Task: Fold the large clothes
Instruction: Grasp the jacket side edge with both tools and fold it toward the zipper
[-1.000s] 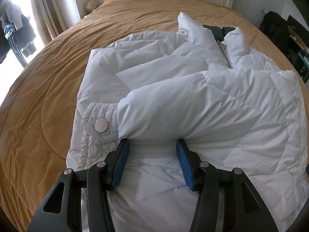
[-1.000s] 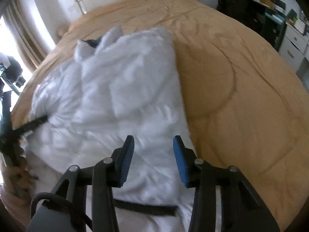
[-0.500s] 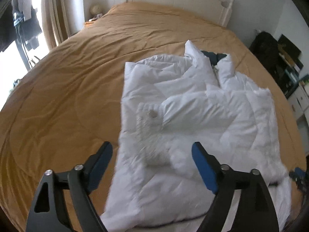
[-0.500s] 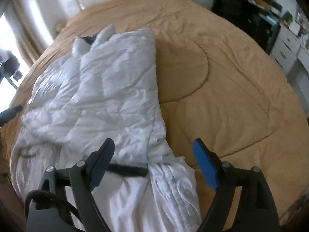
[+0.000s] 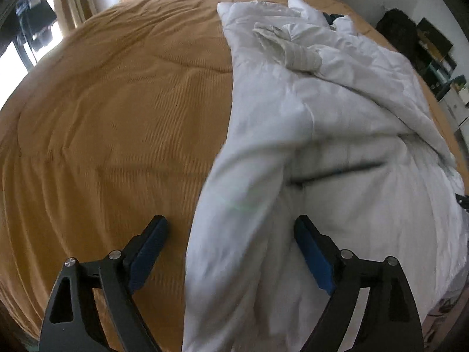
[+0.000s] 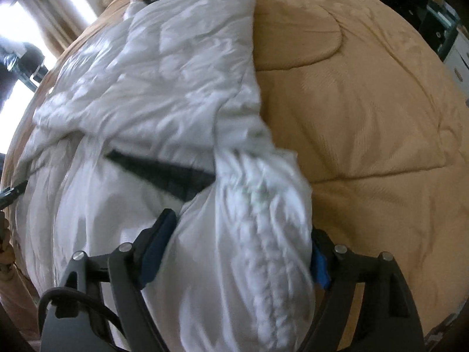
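Wide bed under a tan ribbed quilted cover (image 5: 111, 123), bearing the task's thing. Large white padded down jacket (image 5: 337, 111) laid lengthwise on that bed, collar toward the headboard, ribbed cuffed sleeve (image 5: 293, 51) crossed over the chest, hem at the near edge. Judged step: sleeves folded in, hem corners now being taken for the lengthwise fold.

Left tool (image 5: 231, 234): jaws wide and opening, astride the hem's left corner, pads not pressing. Right tool (image 6: 243, 243): jaws wide but closing, bulky right hem corner bunched between them, firm clamping not confirmed.

Next move, as judged: close both on the hem, lift evenly, carry toward the collar.
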`<state>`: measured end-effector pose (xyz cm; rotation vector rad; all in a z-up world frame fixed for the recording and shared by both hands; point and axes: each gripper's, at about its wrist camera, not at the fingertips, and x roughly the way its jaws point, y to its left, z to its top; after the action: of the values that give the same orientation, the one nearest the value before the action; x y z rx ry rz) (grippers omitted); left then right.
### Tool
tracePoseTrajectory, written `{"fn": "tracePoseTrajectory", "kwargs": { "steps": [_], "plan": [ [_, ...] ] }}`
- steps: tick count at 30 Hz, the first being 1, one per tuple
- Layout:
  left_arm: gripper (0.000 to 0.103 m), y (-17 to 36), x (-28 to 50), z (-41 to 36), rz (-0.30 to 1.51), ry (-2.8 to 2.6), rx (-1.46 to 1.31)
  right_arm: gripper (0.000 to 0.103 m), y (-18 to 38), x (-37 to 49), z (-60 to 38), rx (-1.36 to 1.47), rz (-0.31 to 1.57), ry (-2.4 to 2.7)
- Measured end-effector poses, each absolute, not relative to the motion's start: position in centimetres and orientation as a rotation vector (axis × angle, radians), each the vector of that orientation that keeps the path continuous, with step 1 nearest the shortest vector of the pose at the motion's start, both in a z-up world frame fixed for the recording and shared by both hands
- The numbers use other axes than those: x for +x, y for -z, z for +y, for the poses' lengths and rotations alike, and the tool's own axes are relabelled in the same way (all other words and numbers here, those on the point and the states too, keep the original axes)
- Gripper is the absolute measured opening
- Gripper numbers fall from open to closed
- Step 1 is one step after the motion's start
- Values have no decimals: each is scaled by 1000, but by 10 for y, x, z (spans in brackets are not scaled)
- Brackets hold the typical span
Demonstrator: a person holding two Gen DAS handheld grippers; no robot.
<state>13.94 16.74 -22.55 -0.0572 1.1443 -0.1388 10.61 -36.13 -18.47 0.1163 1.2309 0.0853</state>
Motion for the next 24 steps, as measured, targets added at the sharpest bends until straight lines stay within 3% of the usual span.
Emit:
{"fn": "tracePoseTrajectory", "kwargs": {
  "steps": [3,4,5,6,7,8,9,14,18,21,23,24],
  "plan": [
    [89,225,130,168,1141,143,-68,76,181,91,-357,109,1232,-119],
    [77,225,128,166,1137,136,-50,63,181,88,-356,108,1229,-121],
    [56,224,128,160,1139,138,-31,53,181,87,-355,108,1225,-130],
    [46,221,128,153,1147,158,-25,37,181,87,-354,118,1218,-140],
    [29,217,126,149,1148,146,-12,26,182,89,-355,129,1209,-141],
    [16,210,124,144,1141,112,23,22,179,88,-355,148,1196,-147],
    [14,201,123,141,1134,98,37,17,173,86,-354,159,1180,-149],
    [14,173,108,150,1098,40,50,14,136,61,-351,239,1109,-173],
    [21,211,113,163,1175,-1,42,15,147,41,-349,263,1176,-180],
    [30,220,114,163,1160,1,33,36,177,42,-344,240,1219,-144],
    [54,216,108,160,1144,-21,93,40,178,41,-349,290,1188,-140],
    [60,215,104,159,1138,-36,119,46,175,38,-351,317,1172,-150]
  ]
}}
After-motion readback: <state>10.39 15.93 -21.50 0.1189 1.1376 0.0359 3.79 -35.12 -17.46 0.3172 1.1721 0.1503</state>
